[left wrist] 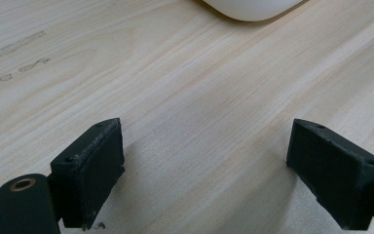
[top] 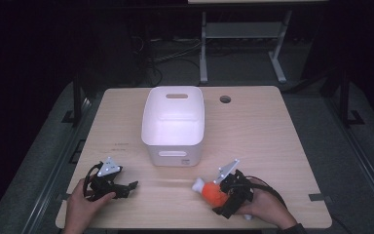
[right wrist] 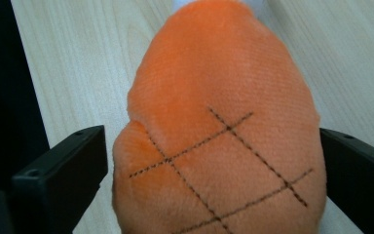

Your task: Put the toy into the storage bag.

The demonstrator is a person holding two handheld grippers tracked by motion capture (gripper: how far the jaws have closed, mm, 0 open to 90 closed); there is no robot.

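Down at the near edge of the table (top: 272, 126), the right gripper (top: 222, 191) has its jaws spread around an orange plush toy (right wrist: 219, 131), seemingly not yet squeezing; it looks soft and light, best pinched mid-body, while the left gripper (top: 126, 187) rests wide open on bare wood.

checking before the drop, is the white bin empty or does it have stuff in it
Empty: the high view shows the white bin's bare floor, with nothing inside.

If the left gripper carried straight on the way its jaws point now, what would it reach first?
Probably the white bin: the left gripper, open, faces bare table up to the bin's rounded corner, though depth is unclear.
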